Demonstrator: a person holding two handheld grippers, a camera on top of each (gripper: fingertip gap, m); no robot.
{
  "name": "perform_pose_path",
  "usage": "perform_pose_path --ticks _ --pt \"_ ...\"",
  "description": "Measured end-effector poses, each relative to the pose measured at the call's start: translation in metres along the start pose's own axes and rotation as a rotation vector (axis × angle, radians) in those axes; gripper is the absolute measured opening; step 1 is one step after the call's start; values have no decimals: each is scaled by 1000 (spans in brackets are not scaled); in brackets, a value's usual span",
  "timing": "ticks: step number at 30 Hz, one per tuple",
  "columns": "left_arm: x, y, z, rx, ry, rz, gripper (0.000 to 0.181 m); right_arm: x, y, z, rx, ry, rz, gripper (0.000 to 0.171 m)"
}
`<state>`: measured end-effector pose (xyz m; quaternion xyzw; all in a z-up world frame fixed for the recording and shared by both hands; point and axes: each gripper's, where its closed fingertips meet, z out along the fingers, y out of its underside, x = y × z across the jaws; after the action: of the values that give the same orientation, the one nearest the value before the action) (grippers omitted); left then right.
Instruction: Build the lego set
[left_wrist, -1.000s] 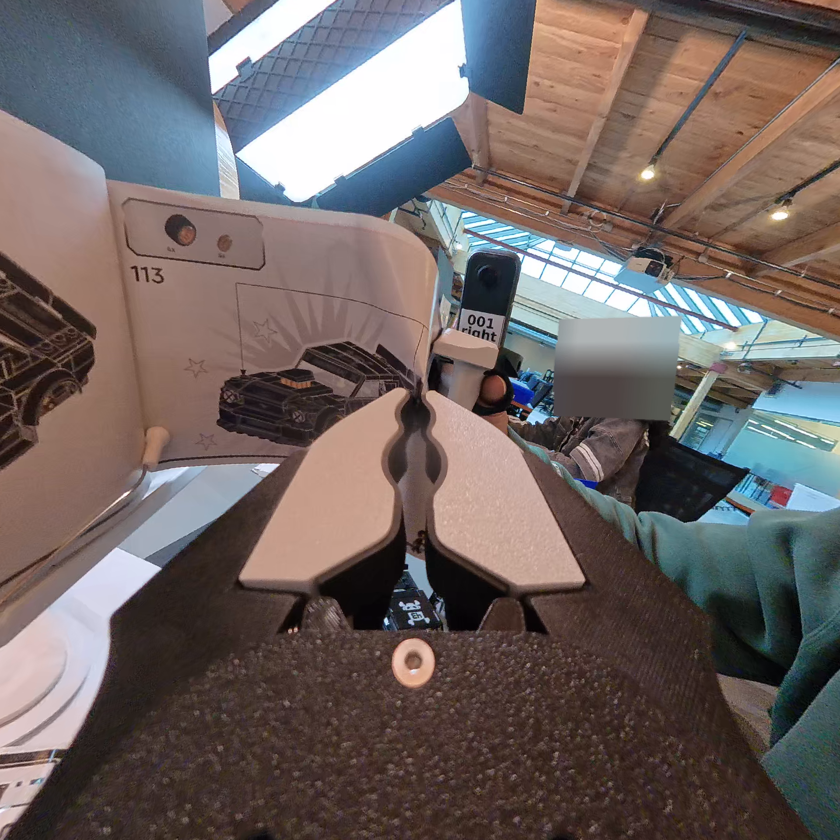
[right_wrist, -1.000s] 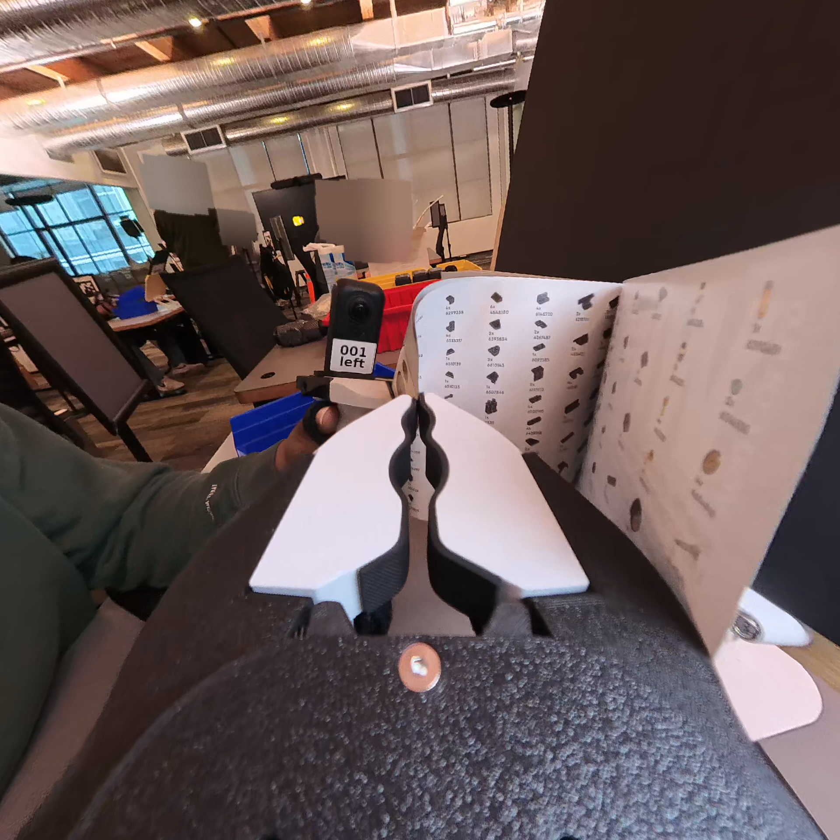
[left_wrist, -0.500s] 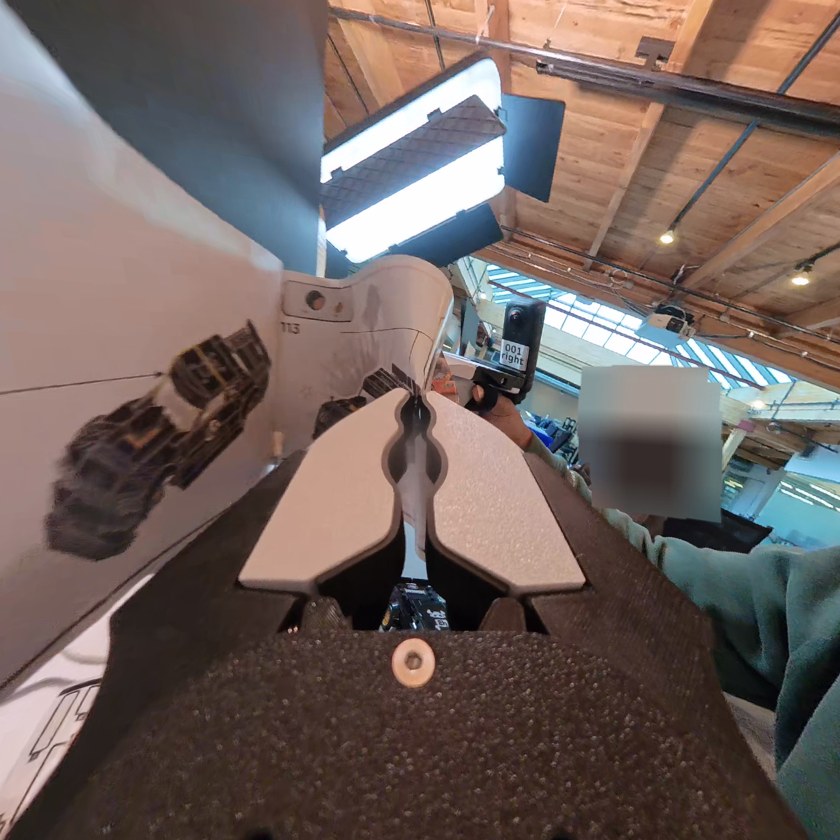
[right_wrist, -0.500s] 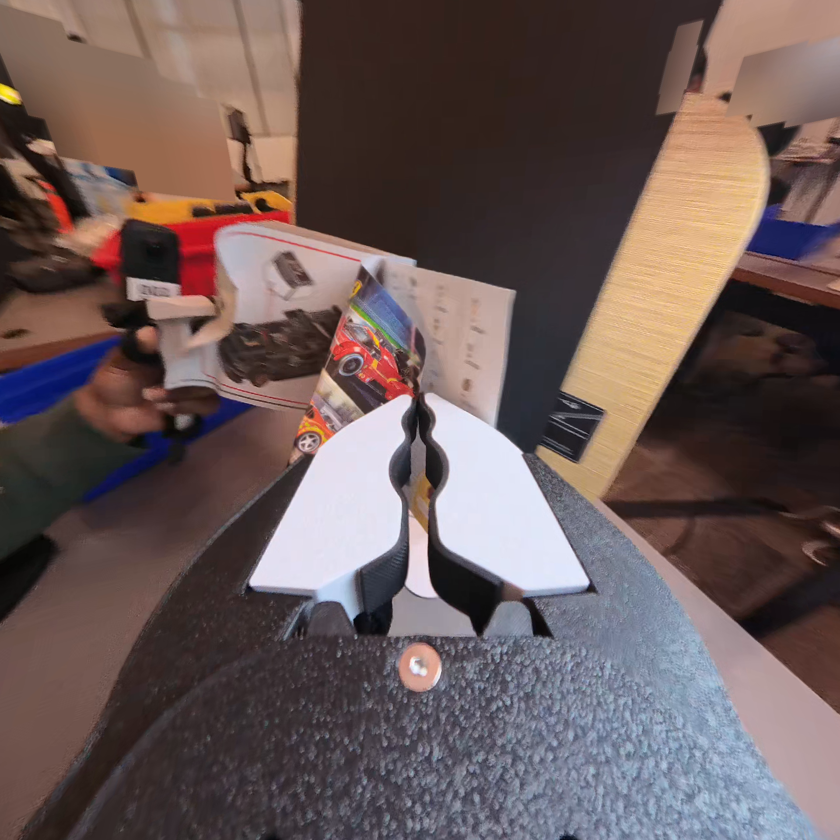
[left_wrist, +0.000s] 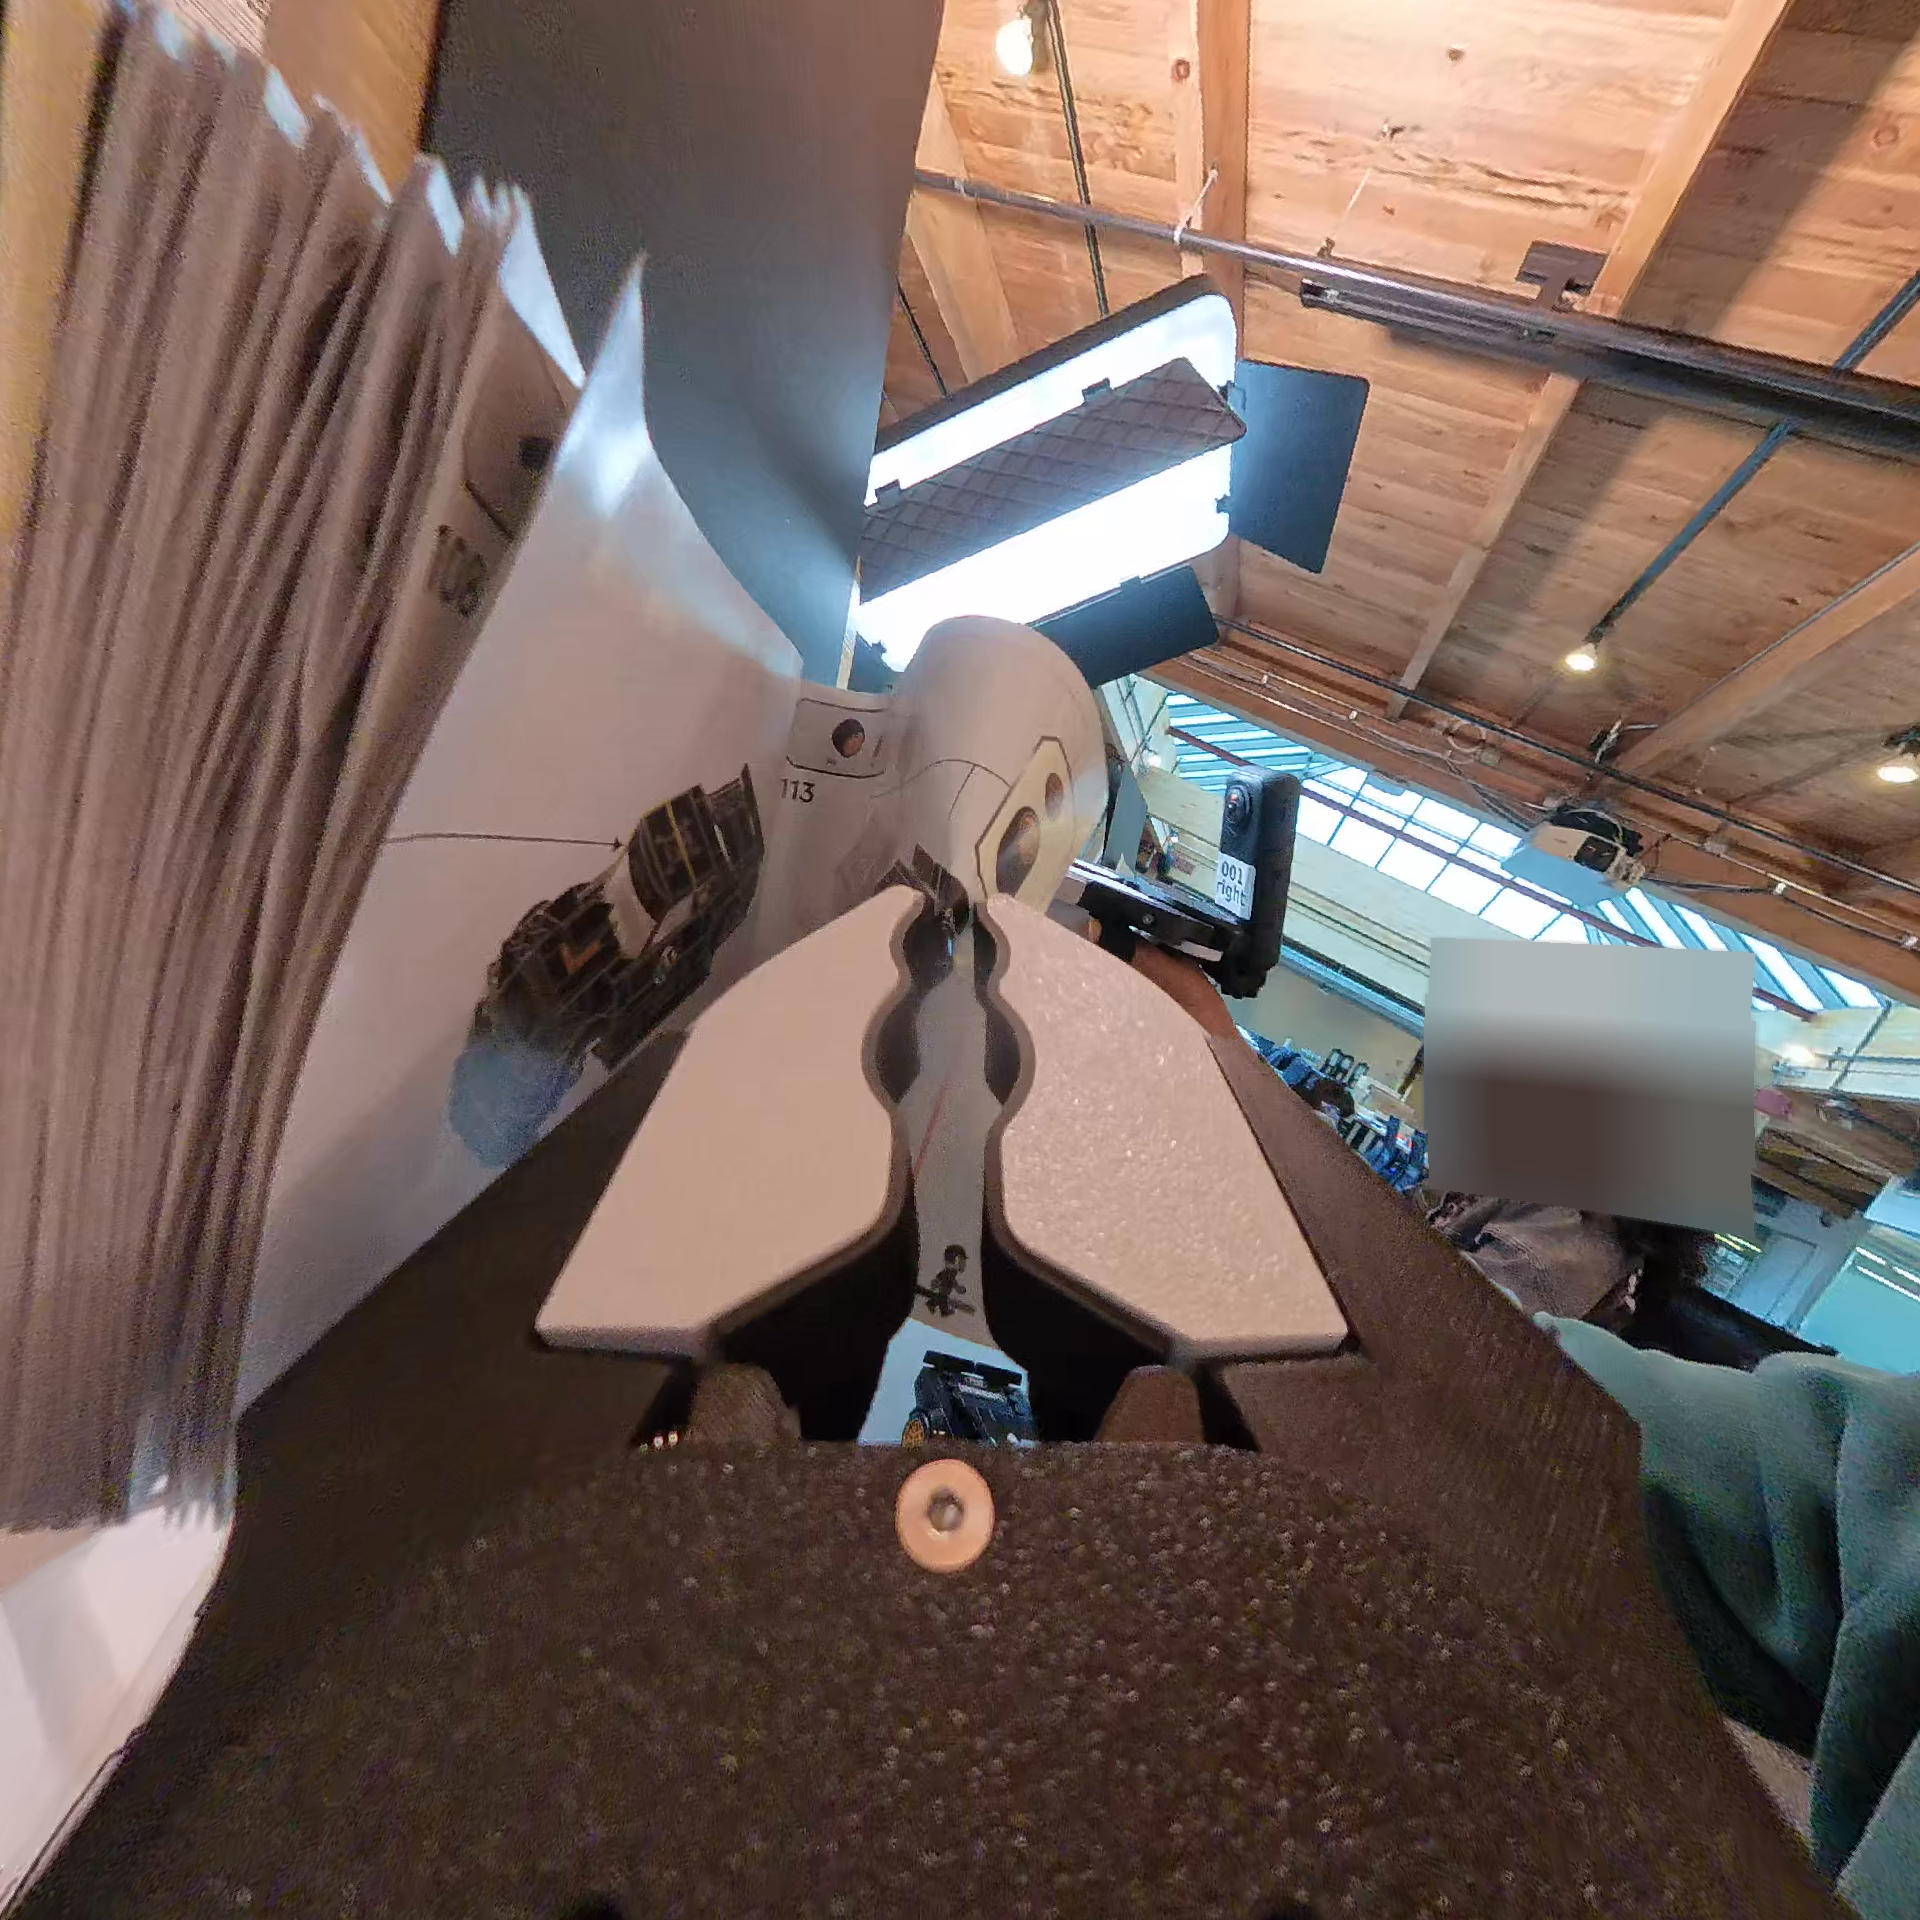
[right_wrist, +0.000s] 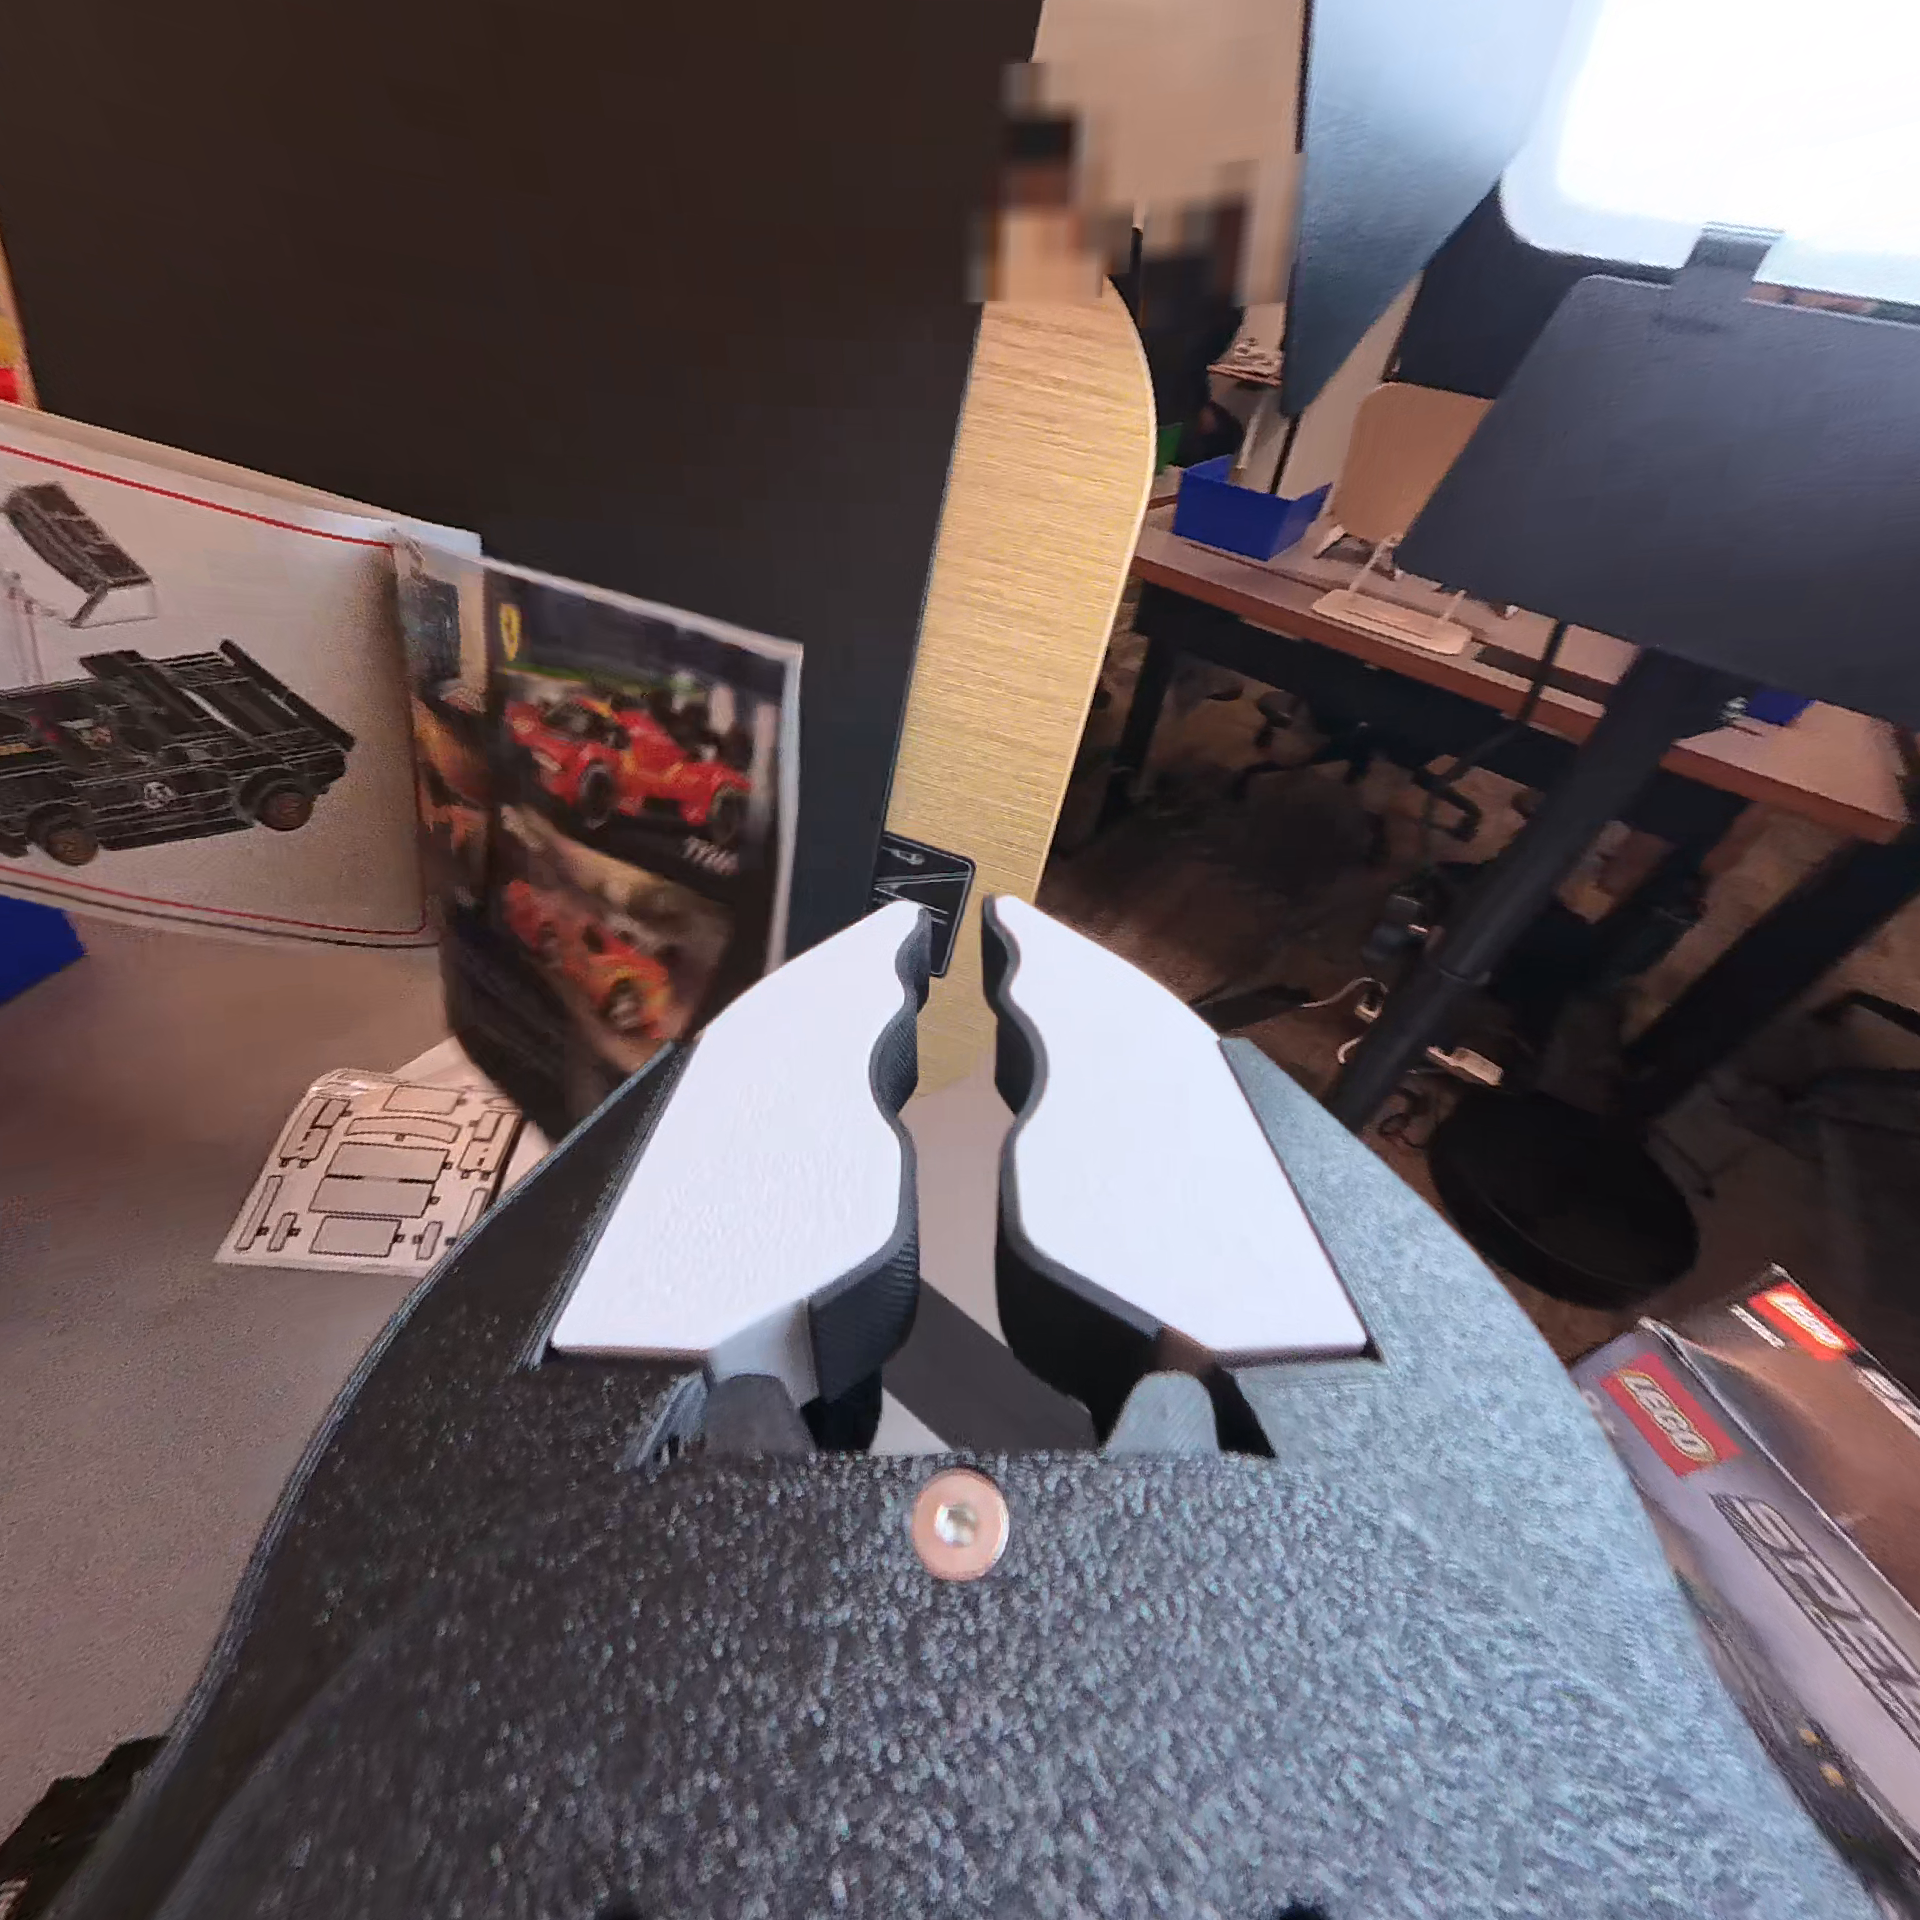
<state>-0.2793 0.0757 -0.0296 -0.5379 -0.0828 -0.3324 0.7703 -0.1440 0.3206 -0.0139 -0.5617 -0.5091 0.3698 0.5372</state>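
Note:
The open Lego instruction booklet fills the left of the left wrist view, its pages fanned and blurred. My left gripper is shut on one booklet page, which runs up between the fingers. In the right wrist view the booklet stands at the left, showing a black car page and a back cover with red cars. My right gripper is slightly open and empty, right of the booklet and apart from it. The right gripper's device also shows beyond the booklet in the left wrist view.
A sticker sheet lies on the grey table in front of the booklet. The Lego box lies at the lower right. A black backdrop board and a wooden panel stand behind. A sleeve is at right. The gap from one gripper's tips to the other's is roughly 30 cm.
My right gripper has let go of the booklet page, opened a little and swung right, away from the booklet. My left gripper stays shut on its page as the pages fan open.

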Motion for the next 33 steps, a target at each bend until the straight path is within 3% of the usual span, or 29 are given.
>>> perform_pose_path --ticks 4,7,11,15,19,22,28,33 --pt "-3 -1 -1 1 -16 6 8 5 -33 -39 145 184 -12 17" --pt "-6 -2 -2 9 -33 3 9 -23 -74 -90 315 273 -108 21" --pt "-10 -6 -4 26 -69 17 9 -134 -104 -123 440 9 -190 12" --pt "-13 -14 -8 60 -137 42 12 -219 -65 -81 266 -228 -273 11" --pt "-2 -39 -18 135 -223 133 12 -191 3 6 17 -121 -295 11" --pt "20 -57 -21 150 -288 276 12 -171 34 47 -67 -69 -324 11" --pt "74 -71 -12 124 -317 558 8 -197 29 80 -32 -150 -267 14" --pt "63 -33 8 -90 -322 570 8 -209 27 103 -85 -180 -274 18"
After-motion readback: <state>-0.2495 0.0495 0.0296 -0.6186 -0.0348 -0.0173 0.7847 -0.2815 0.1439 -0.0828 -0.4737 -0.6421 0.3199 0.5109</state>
